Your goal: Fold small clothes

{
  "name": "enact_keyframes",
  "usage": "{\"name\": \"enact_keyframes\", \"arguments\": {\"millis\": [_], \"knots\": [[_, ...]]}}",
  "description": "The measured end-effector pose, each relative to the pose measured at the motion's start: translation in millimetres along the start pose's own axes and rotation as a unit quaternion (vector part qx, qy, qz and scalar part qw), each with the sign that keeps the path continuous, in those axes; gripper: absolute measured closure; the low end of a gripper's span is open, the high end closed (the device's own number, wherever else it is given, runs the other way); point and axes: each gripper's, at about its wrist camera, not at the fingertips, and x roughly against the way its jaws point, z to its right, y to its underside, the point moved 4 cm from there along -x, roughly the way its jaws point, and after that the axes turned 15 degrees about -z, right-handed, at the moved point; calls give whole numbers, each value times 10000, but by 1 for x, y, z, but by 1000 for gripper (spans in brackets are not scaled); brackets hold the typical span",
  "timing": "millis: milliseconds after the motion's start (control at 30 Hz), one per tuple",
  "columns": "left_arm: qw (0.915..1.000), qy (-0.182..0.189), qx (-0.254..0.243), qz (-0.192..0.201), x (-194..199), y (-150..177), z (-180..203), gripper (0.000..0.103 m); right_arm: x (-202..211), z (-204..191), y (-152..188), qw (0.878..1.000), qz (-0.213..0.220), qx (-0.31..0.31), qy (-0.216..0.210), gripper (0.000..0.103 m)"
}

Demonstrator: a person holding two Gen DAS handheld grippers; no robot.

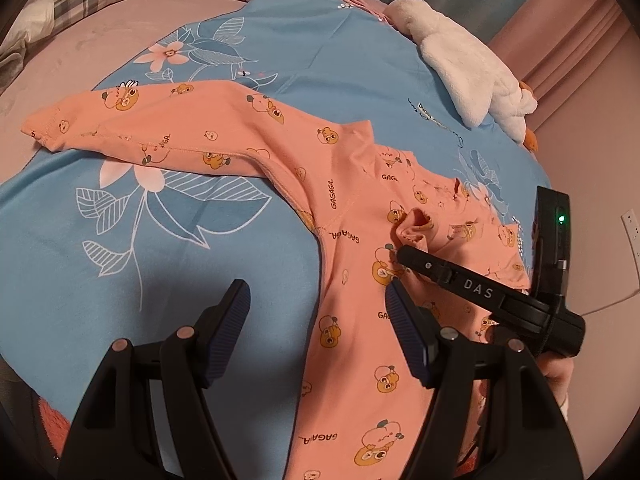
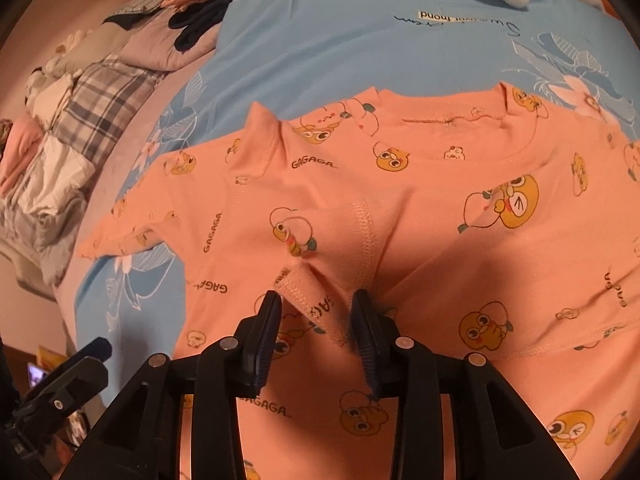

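An orange long-sleeved child's top [image 1: 360,208] printed with cartoon ducks lies flat on a blue flowered blanket [image 1: 280,60]. One sleeve [image 1: 120,124] stretches out to the left. The other sleeve is folded over the body, and its cuff [image 2: 340,232] lies on the chest. My right gripper [image 2: 316,304] stands over that cuff with the cuff's rumpled end between its parted fingers, which do not pinch it. In the left wrist view the right gripper [image 1: 404,256] points at the cuff [image 1: 414,226]. My left gripper [image 1: 316,300] is open over the top's side edge with nothing between its fingers.
A white plush duck [image 1: 472,76] lies at the blanket's far right edge. Dark clothes [image 2: 200,24] and plaid bedding [image 2: 104,100] are piled at the far left of the bed. A pink curtain [image 1: 560,40] hangs behind. The left gripper [image 2: 80,364] shows at the lower left.
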Motion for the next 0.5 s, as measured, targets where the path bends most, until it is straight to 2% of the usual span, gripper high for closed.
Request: {"name": "enact_keyframes", "arguments": {"millis": [100,200,267,400,500], "knots": [[10000,-57,-36,44,2,0,1,30,12,-6,3,9998,108,125,147,66],[9998,-134,-102,78,2,0,3,28,33,-11,7,9990,370,251,82,65],[9998,-90,-131,69,1,-1,6,28,54,-10,12,9980,592,239,-5,55],[9997,44,-248,41,-2,-4,14,28,97,9,21,9939,1101,22,-41,50],[9992,192,-335,-44,-8,-9,23,28,121,35,28,9891,1435,-288,140,46]]}}
